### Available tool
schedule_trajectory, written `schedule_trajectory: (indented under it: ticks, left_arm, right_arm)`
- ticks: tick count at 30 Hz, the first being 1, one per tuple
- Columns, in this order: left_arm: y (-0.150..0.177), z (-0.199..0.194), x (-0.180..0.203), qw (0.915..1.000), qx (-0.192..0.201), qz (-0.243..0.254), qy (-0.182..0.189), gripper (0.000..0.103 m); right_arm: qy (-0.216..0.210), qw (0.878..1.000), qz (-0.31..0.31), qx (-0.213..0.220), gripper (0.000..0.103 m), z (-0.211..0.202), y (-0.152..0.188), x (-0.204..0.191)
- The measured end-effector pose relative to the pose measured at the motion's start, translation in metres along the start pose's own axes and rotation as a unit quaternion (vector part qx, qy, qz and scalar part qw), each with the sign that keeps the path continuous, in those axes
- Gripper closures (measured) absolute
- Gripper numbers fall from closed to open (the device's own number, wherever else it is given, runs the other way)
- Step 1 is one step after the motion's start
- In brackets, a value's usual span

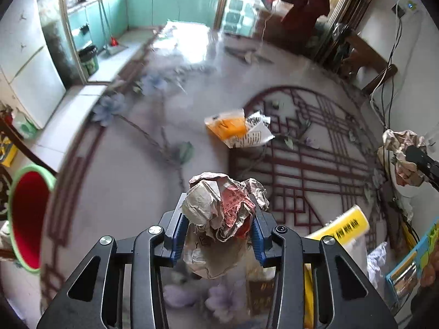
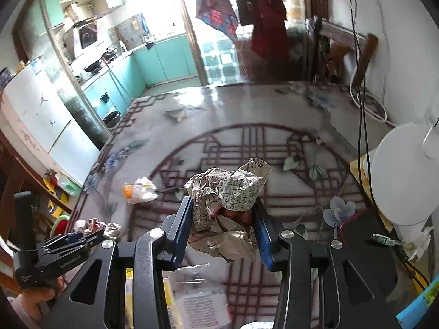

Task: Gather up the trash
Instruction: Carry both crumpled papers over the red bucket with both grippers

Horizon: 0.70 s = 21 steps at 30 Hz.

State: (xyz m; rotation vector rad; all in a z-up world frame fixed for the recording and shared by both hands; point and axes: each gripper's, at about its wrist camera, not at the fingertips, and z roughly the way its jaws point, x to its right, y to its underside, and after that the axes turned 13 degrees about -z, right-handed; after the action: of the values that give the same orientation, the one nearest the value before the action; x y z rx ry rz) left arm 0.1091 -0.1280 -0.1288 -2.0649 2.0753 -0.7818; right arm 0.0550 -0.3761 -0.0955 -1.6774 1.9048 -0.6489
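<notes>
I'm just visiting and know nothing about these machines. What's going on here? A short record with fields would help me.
Setting: patterned table in a home, kitchen behind
Left tongs: closed on a crumpled paper ball with red print
Right tongs: closed on a crumpled newspaper ball
Still on the table: orange and white wrapper
Possible bin: red bucket with green rim, at the left edge of the left view
Progress: two pieces picked up, neither dropped off yet
</notes>
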Motion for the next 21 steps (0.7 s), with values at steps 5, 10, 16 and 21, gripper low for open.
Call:
schedule_trajectory:
  ticks: [5,10,16,21]
  left_arm:
    - [0.007,-0.039,-0.012,0.9996,0.028,0.005,0.002,0.065]
    - [0.016,-0.068,-0.025,0.9988,0.048,0.008,0.005,0.064]
    - [0.024,-0.091,-0.041,0.9978,0.066,-0.002,0.011,0.063]
    - [0.03,-0.103,-0.053,0.9968,0.079,-0.006,0.012,0.063]
  right_arm:
    - [0.001,1.0,-0.022,0.013,0.062,-0.021,-0.002,-0.029]
    - [-0.005,0.999,-0.036,0.02,0.062,-0.038,0.003,-0.056]
    - [-0.012,0.998,-0.056,0.026,0.062,-0.057,0.011,-0.086]
    - [-0.017,0.996,-0.077,0.031,0.062,-0.068,0.016,-0.112]
